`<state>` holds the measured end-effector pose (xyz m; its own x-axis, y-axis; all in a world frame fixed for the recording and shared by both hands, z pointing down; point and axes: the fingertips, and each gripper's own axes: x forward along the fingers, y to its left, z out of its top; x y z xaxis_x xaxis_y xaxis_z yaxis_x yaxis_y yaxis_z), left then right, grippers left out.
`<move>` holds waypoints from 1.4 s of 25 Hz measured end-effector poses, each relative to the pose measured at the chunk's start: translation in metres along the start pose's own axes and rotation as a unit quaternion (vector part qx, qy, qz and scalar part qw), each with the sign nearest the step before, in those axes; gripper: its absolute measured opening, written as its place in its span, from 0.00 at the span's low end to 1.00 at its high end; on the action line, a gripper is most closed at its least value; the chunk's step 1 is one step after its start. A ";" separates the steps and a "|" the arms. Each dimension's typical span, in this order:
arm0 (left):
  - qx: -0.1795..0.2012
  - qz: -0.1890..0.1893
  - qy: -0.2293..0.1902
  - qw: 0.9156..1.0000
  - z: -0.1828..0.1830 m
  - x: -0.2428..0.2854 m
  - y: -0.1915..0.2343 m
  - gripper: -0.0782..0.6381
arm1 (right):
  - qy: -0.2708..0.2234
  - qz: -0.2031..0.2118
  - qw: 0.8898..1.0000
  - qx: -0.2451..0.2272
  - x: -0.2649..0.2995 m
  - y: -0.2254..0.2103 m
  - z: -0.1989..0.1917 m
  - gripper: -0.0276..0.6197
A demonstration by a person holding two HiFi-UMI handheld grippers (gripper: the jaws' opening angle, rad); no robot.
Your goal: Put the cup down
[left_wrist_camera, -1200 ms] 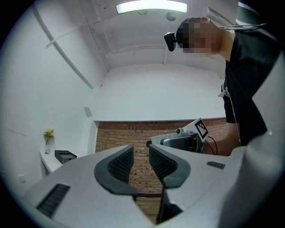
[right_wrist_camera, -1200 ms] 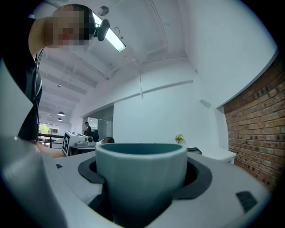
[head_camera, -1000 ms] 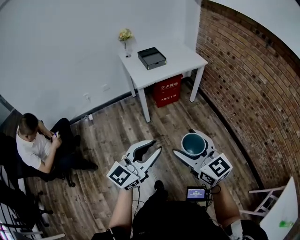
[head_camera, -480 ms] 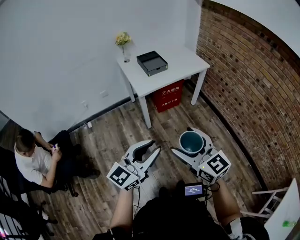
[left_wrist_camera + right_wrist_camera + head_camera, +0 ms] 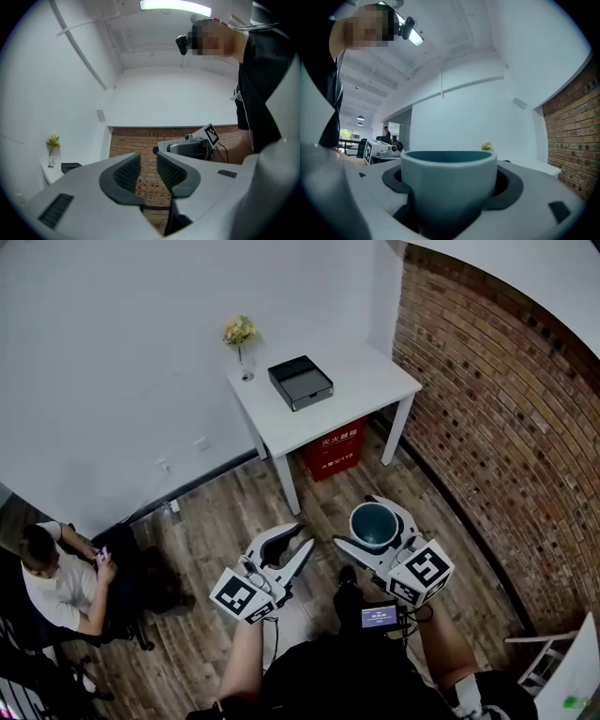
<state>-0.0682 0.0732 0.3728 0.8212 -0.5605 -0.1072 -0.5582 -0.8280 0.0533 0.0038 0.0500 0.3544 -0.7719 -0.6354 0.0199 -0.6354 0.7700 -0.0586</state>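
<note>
White table (image 5: 361, 381) on wood floor (image 5: 225, 512), black box (image 5: 300, 382) atop, red box (image 5: 336, 448) beneath, right gripper (image 5: 362, 520) clasping cup (image 5: 449, 180), left gripper (image 5: 302, 538) ajar, empty.

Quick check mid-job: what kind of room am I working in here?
Probably an office or studio room: a white table stands against a plain white wall, with a brick wall on the right, a wood-plank floor, and a person seated off to the side.
</note>
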 end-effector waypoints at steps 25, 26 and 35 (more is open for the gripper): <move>0.015 0.052 0.014 0.998 -0.002 0.205 0.204 0.25 | -0.018 0.051 0.999 0.004 0.148 -0.259 0.028 0.68; 0.014 0.054 0.014 0.998 -0.002 0.207 0.209 0.25 | -0.017 0.053 0.998 0.004 0.152 -0.263 0.028 0.68; 0.006 0.055 0.023 0.998 -0.008 0.214 0.241 0.25 | -0.015 0.053 0.998 0.011 0.182 -0.278 0.023 0.68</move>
<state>-0.0257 -0.2467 0.3706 0.7588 -0.6489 -0.0555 -0.6470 -0.7609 0.0497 0.0404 -0.2814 0.3517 -0.8340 -0.5515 -0.0167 -0.5487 0.8321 -0.0811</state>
